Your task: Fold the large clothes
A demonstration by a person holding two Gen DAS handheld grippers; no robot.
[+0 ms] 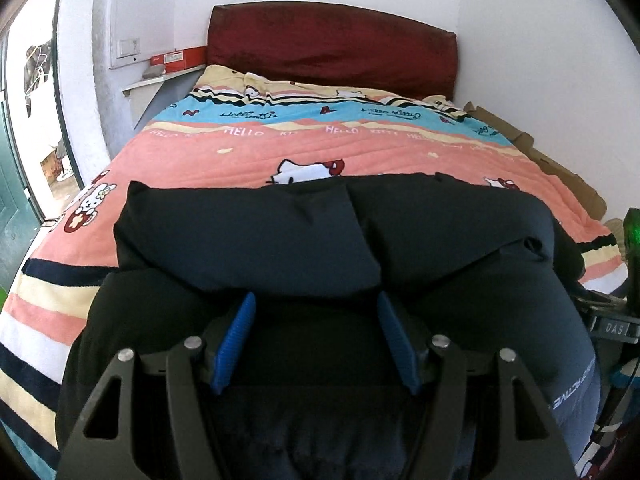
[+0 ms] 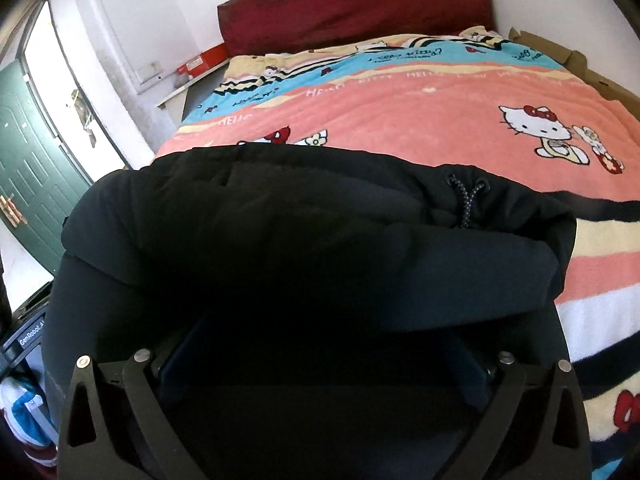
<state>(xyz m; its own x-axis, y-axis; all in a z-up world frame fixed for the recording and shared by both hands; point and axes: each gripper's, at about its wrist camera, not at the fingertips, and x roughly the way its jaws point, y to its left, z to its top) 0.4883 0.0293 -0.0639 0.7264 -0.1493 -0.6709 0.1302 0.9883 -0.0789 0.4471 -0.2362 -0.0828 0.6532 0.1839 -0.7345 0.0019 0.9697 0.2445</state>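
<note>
A large black padded jacket (image 1: pixel 304 240) lies folded over on the pink cartoon blanket (image 1: pixel 240 160) at the foot of the bed. My left gripper (image 1: pixel 316 304) is open, its blue fingers (image 1: pixel 236 340) spread apart just under the jacket's near folded edge, with dark cloth between and below them. In the right wrist view the jacket (image 2: pixel 320 240) fills the foreground, with a drawcord (image 2: pixel 466 196) on top. My right gripper (image 2: pixel 324 328) is open wide; its fingers (image 2: pixel 180 352) are mostly buried under the dark cloth.
A dark red headboard (image 1: pixel 332 44) stands at the far end against a white wall. A shelf with a red box (image 1: pixel 176 60) is at far left. Cardboard (image 1: pixel 560 164) lies along the bed's right side. A green door (image 2: pixel 28 168) is at left.
</note>
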